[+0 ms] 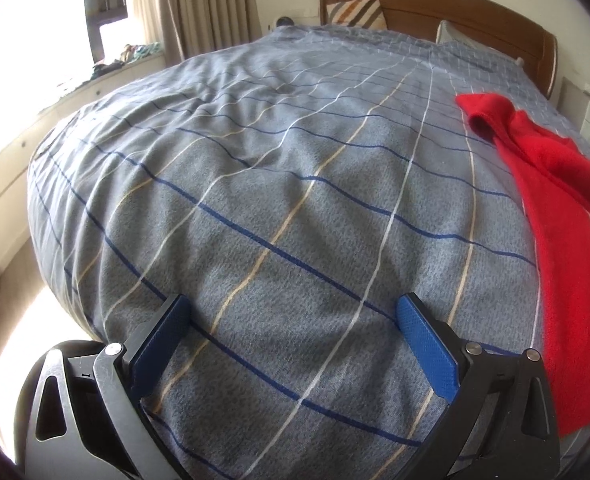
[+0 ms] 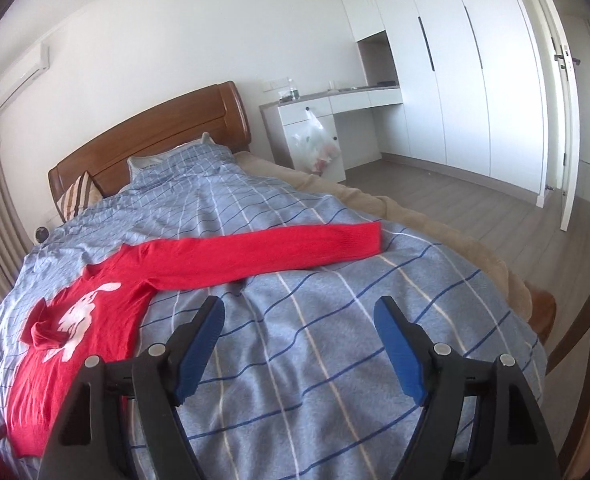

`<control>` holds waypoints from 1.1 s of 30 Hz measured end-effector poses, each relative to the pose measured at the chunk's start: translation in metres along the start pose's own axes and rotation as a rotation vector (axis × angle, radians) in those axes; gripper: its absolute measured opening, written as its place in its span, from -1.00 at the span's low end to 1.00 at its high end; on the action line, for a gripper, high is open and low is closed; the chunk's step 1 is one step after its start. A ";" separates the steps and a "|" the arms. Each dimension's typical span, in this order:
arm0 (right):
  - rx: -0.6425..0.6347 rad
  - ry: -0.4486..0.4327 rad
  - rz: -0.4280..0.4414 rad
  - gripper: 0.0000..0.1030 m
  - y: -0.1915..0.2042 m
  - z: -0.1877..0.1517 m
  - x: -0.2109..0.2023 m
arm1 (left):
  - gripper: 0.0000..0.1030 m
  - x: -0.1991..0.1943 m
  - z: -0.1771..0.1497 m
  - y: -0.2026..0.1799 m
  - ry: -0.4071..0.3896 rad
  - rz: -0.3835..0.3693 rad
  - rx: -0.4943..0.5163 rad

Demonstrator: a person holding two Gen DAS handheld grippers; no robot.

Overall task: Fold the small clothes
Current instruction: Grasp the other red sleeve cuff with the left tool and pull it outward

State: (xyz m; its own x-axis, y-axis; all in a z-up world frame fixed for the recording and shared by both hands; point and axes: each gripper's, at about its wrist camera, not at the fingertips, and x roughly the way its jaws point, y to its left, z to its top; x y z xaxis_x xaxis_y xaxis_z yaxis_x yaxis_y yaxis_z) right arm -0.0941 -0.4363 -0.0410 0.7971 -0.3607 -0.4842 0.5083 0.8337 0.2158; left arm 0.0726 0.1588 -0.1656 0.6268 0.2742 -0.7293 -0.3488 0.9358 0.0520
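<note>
Red sweater (image 2: 107, 312) spread on the bed, both grippers empty above the blanket (image 2: 315, 360).

The sweater lies flat on the checked blanket (white rabbit print facing up), one sleeve (image 2: 279, 252) stretched out toward the bed's far edge, the other bunched over the chest. The right gripper (image 2: 299, 308) hangs with jaws wide, nothing between them; the left gripper (image 1: 293, 306) likewise gapes over bare blanket beside the sweater.

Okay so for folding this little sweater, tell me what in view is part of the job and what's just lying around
Part of the job:
red sweater, one sleeve stretched out flat
checked duvet it lies on
left gripper, open, empty
right gripper, open, empty

Just lying about:
striped cushion
plastic bag hanging on the desk
bottle on the desk
</note>
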 end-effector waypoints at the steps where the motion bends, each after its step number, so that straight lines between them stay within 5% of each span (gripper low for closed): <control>1: -0.017 0.003 0.000 0.49 0.004 -0.001 0.003 | 0.99 -0.001 0.001 -0.001 0.004 0.006 0.012; 6: -0.036 0.021 0.024 0.49 0.008 -0.005 0.007 | 0.99 -0.030 0.010 -0.018 -0.005 0.016 0.113; 10: -0.012 0.044 0.036 0.49 0.007 -0.009 0.012 | 0.99 -0.069 0.026 -0.055 -0.065 -0.171 0.231; 14: 0.000 0.062 0.043 0.49 0.007 -0.011 0.015 | 0.99 -0.089 0.051 -0.113 -0.036 -0.405 0.375; 18: 0.001 0.065 0.049 0.49 0.006 -0.012 0.015 | 0.99 -0.084 0.070 -0.173 0.027 -0.492 0.521; 25: 0.018 0.107 0.056 0.49 0.005 -0.016 0.022 | 0.92 -0.047 0.095 -0.200 0.066 -0.483 0.385; 29: 0.017 0.112 0.066 0.49 0.005 -0.016 0.023 | 0.49 -0.016 0.104 -0.186 0.132 -0.459 0.317; 33: 0.026 0.135 0.068 0.49 0.004 -0.017 0.029 | 0.31 0.003 0.102 -0.191 0.203 -0.503 0.368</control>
State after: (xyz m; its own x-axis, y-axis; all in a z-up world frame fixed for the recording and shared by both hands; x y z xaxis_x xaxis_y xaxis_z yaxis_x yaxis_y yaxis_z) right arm -0.0745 -0.4359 -0.0684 0.7798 -0.2431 -0.5770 0.4646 0.8424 0.2730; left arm 0.2125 0.0034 -0.1081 0.4950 -0.2299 -0.8379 0.2366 0.9636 -0.1247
